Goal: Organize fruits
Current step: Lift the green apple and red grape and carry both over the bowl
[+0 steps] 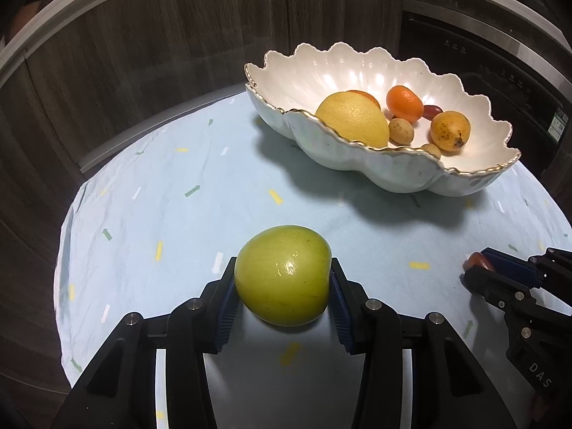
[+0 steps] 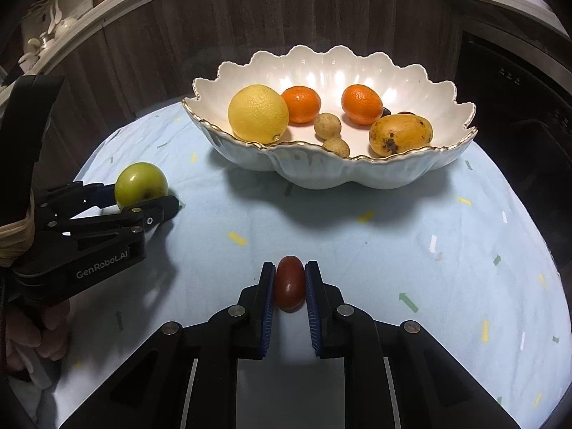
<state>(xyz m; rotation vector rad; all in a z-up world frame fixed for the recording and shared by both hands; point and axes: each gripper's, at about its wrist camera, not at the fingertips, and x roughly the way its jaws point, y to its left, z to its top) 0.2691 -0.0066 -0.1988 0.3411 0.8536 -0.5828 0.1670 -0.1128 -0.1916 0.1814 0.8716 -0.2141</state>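
My left gripper (image 1: 282, 279) is shut on a green apple (image 1: 282, 274), held low over the light blue tablecloth; the apple also shows in the right wrist view (image 2: 141, 185). My right gripper (image 2: 289, 282) is shut on a small red oblong fruit (image 2: 289, 283), seen in the left wrist view (image 1: 477, 261) at the right edge. A white scalloped bowl (image 1: 357, 164) with a gold rim stands beyond both grippers. It holds a yellow citrus (image 2: 258, 113), two oranges (image 2: 301, 104), a mango (image 2: 400, 135) and small brown fruits (image 2: 327, 127).
The round table (image 2: 393, 236) is covered by a blue cloth with small arrow marks. Dark wood cabinets (image 2: 250, 18) stand behind it, and a black appliance (image 1: 500, 82) is at the right. The table edge curves close on the left.
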